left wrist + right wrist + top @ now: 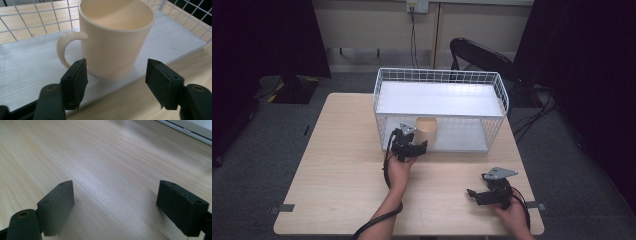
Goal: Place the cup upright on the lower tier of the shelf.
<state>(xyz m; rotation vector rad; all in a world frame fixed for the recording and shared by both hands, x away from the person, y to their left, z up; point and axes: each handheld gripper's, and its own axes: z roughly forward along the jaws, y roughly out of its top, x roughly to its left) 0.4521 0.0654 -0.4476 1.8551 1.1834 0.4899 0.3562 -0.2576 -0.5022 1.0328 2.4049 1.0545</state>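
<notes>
High view: light wood surface [342, 165] on grey carpet, dark curtains at both sides, a black chair [477, 52] behind the far edge, wall outlet [417, 6] with a cable. White wire basket [439, 80] sits far centre on the surface, open toward the near side, with a white floor panel. Cream mug [427, 131] stands upright on that panel at the basket's near left. Left claw [418, 146] is at the basket opening, just beside the mug. Right claw [472, 194] rests near right on the surface, well apart from the basket.

Left gripper view: left claw [116, 75] is open, its pads either side of the mug's [115, 42] base but not pressing; handle points left.

Right gripper view: right claw [115, 202] is wide open, empty, over bare surface [100, 157].
</notes>
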